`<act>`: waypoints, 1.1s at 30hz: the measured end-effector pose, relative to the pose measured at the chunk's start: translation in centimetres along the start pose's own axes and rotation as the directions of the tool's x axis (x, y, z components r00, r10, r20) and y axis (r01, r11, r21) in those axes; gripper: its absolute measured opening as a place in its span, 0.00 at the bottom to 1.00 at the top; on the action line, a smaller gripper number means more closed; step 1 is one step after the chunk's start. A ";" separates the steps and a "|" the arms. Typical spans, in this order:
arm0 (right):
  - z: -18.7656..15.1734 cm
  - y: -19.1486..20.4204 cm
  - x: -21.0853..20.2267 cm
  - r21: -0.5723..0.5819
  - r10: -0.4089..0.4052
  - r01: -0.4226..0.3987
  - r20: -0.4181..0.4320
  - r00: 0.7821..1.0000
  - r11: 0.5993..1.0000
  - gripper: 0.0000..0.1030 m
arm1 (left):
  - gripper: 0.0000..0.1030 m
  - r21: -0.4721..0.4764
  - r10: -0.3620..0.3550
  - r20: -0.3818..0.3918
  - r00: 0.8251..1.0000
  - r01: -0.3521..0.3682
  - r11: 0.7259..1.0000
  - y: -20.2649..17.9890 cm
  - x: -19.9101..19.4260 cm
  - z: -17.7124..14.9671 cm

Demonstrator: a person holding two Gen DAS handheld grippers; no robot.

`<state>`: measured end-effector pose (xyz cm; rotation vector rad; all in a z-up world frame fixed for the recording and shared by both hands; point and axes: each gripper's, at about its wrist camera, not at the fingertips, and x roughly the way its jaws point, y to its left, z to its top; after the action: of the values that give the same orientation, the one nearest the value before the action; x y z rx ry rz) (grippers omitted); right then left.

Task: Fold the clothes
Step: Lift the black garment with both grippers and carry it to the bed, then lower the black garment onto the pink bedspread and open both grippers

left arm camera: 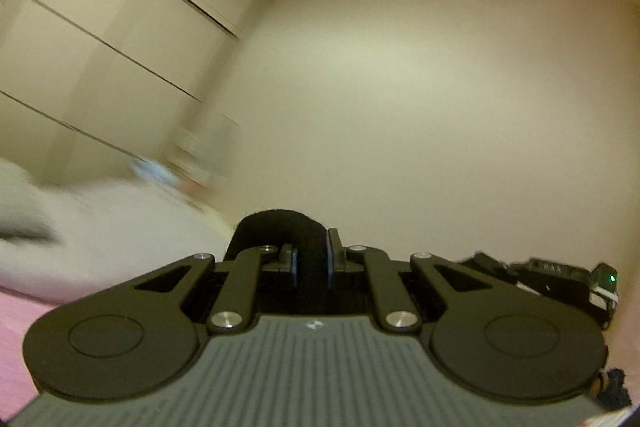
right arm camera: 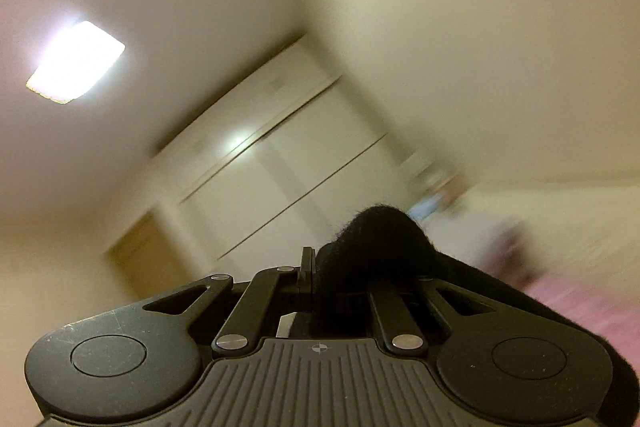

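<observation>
While cream walls (left arm camera: pixel 440 87) blur — wardrobe (left arm camera: pixel 100 39), pink surface (right arm camera: pixel 592 307)

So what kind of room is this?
Probably a bedroom: tall pale wardrobe doors fill one wall, a white and pink bed cover lies below, and a ceiling light shines overhead.

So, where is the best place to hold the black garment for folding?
At its edge, as now: the left gripper pinches a fold of the black garment, the right gripper another bunch, each entering level from the edge. Hanging between two held points, soft cloth probably spreads flat.
</observation>
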<state>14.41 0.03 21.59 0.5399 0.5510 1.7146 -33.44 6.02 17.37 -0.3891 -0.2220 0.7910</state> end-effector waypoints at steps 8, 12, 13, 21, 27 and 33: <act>-15.7 13.1 23.0 0.036 0.097 -0.092 -0.530 0.842 0.995 0.19 | 0.16 -0.012 0.446 -0.172 0.878 -0.455 0.890 16.5 -11.0 6.7; -26.5 16.3 30.2 -0.054 -0.049 0.012 -0.769 0.638 0.998 0.60 | 0.13 0.053 0.641 -0.423 0.640 -0.689 0.723 24.4 -12.1 0.2; -28.9 16.4 30.7 -0.084 -0.085 0.031 -0.796 0.599 0.996 0.60 | 0.12 0.030 0.637 -0.452 0.624 -0.703 0.710 25.2 -13.0 -1.5; -38.1 19.9 24.8 -0.197 -0.135 -0.105 -0.896 0.423 0.975 0.59 | 0.12 -0.091 0.616 -0.564 0.550 -0.783 0.615 24.3 -19.2 -9.2; -44.5 23.1 19.1 -0.332 -0.204 -0.247 -0.880 0.430 0.910 0.60 | 0.13 0.015 0.662 -0.575 0.480 -0.803 0.596 20.0 -18.3 -11.0; -45.7 18.1 13.3 -0.351 -0.237 -0.246 -0.888 0.394 0.904 0.60 | 0.13 0.108 0.688 -0.608 0.396 -0.817 0.566 14.0 -16.9 -13.3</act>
<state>-30.30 6.14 -2.01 -0.8816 0.8953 1.9650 -49.61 -0.71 -1.41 -0.9719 0.5470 1.5284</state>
